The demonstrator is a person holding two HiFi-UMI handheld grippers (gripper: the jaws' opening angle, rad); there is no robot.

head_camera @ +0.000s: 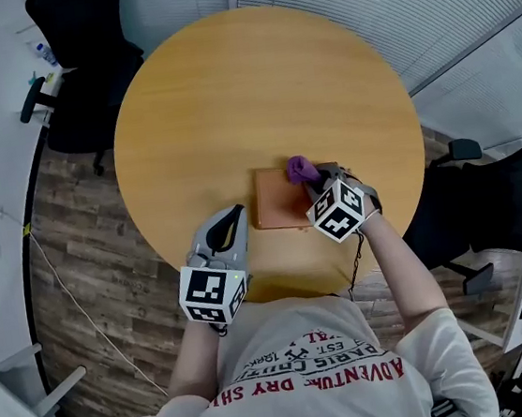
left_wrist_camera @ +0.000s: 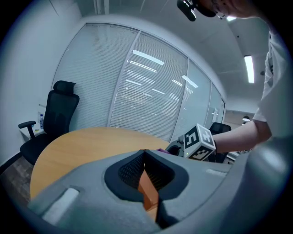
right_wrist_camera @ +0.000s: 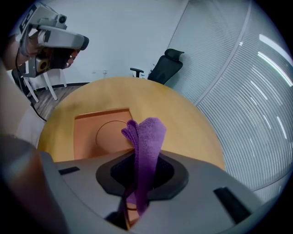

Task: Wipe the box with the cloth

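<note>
Jaws of the right gripper [head_camera: 317, 182] are pressed onto the purple cloth [right_wrist_camera: 146, 137], which is bunched into a narrow fold and sticks out past their tips like a small pad. Pinched that way, the soft end leads and the hard jaws can keep off the surface, which suits wiping. In the head view this gripper hangs over the far right corner of the box [head_camera: 279, 201], a flat orange-brown thing lying on the round wooden desk [head_camera: 228, 94] just in front of the person. The cloth sits at that corner; whether it touches the box I cannot tell. The right gripper view looks across the box's top, which bears a faint round outline. Most of that top lies to the left of the cloth, so a sweep from this corner would probably cover it.

Jaws of the left gripper [left_wrist_camera: 145, 153] meet at their tips. A sliver of orange shows in the slit beneath them. It may be the box's edge nipped to steady it, or only the box seen through the gap, and neither view settles this. The head view puts this gripper just beside the box's left edge, low over the desk, a sensible place from which to brace a light box against sliding. By my reading the wiping is at its start or barely under way
</note>
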